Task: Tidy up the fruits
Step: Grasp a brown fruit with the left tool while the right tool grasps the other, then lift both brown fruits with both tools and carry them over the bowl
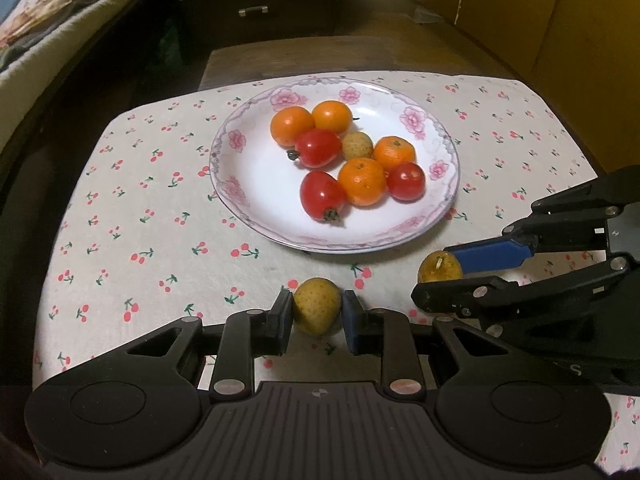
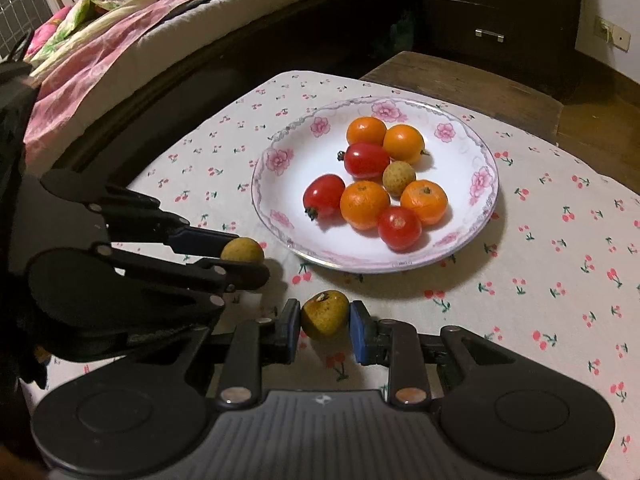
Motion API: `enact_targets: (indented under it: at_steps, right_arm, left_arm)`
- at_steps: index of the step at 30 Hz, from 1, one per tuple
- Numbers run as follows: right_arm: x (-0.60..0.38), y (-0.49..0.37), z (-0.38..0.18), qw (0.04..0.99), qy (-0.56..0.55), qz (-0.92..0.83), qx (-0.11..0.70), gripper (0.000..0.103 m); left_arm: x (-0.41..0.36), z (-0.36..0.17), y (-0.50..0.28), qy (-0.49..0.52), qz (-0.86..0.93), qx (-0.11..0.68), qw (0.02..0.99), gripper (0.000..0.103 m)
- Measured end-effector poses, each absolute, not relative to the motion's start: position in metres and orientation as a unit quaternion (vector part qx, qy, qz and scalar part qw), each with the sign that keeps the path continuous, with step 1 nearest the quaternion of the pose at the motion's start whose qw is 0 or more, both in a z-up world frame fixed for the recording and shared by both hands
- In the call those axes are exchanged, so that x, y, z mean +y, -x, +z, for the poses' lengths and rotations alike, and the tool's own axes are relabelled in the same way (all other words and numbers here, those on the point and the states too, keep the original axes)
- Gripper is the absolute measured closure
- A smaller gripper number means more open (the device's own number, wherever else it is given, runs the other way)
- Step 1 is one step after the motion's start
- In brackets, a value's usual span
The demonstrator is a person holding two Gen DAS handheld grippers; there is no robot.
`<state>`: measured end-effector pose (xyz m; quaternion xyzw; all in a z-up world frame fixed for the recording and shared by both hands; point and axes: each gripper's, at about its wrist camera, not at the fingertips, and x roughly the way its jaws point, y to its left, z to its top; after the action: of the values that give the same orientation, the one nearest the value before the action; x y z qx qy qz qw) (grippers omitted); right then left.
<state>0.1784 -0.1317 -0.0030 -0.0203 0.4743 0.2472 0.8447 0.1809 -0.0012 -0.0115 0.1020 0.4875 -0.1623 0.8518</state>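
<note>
A white floral plate (image 1: 248, 184) (image 2: 276, 208) holds several orange fruits (image 1: 362, 186), red tomatoes (image 1: 322, 195) and one yellow-green longan (image 1: 357, 145). My left gripper (image 1: 317, 316) is shut on a yellow-green longan (image 1: 317, 306) in front of the plate; it also shows in the right wrist view (image 2: 245, 258) with that longan (image 2: 242, 250). My right gripper (image 2: 325, 322) is shut on another yellow-green longan (image 2: 324, 314), close to the right of the left gripper; the right gripper shows in the left wrist view (image 1: 438, 276) with its longan (image 1: 439, 267).
The table has a cherry-print cloth (image 1: 140, 248). A bed (image 2: 140, 20) runs along the left side. A dark drawer cabinet (image 2: 492, 12) and a wooden stool (image 2: 460, 80) stand behind the table. A yellow cupboard (image 1: 560, 8) is at the right.
</note>
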Motion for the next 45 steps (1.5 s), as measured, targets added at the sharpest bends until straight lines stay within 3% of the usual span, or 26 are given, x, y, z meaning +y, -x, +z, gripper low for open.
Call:
enact_targets:
  at_steps: [45]
  right_arm:
    - [-0.155, -0.181, 0.048, 0.887, 0.008, 0.216, 0.409, 0.069]
  left_arm:
    - [-0.020, 0.037, -0.190, -0.097, -0.154, 0.429, 0.885, 0.071]
